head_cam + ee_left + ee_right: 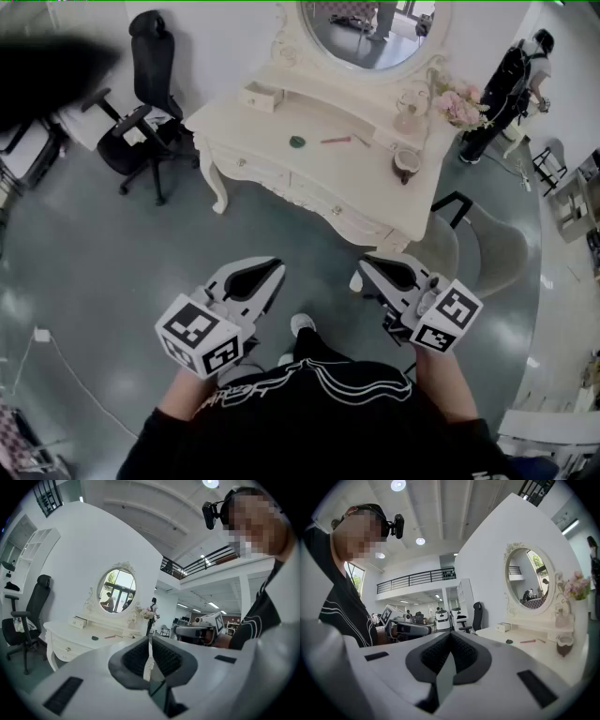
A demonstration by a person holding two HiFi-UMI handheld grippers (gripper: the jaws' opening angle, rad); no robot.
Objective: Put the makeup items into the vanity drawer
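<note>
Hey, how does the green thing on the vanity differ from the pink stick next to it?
The green item is round and dark; the pink stick is long and thin. In the head view the green item lies left of the pink stick, apart from it. Both rest on the vanity top.

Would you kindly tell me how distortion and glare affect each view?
Head view: wide-angle bending tilts the white vanity table, and the glossy grey floor carries soft glare. Left gripper view: fisheye circle, black corners. Right gripper view: same, with a round ceiling lamp blown out.
</note>
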